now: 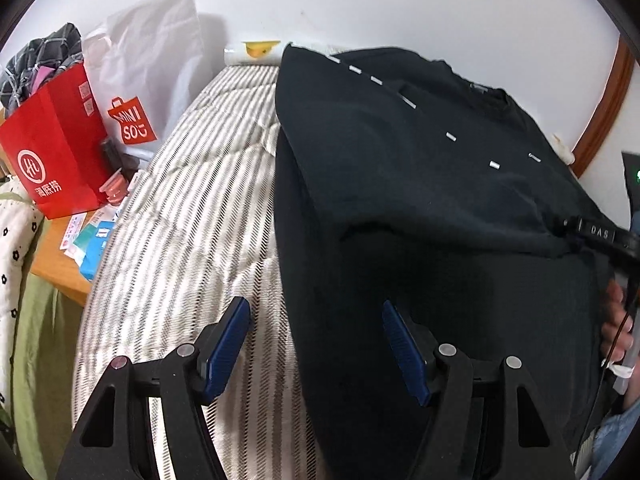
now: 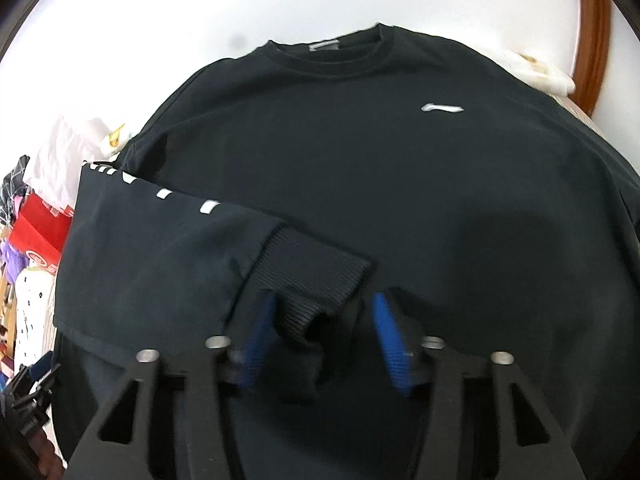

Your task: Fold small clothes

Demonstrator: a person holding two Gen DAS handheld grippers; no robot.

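Spreading left fingers (image 1: 316, 344) over sweatshirt (image 1: 440, 200) edge | right fingers (image 2: 320, 340) around cuff (image 2: 316, 276), contact blurred

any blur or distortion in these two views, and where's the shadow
Left wrist view: strong fisheye bend with dark corners, mostly sharp, the striped mattress curves. Right wrist view: the right claw pads are smeared by motion blur, and a soft shadow lies on the black sweatshirt at lower right.

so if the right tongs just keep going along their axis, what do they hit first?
Most likely the ribbed cuff of the folded-over sleeve: it already sits between the right tongs, bunched against one pad. Beyond it is the sweatshirt body. Depth is uncertain.
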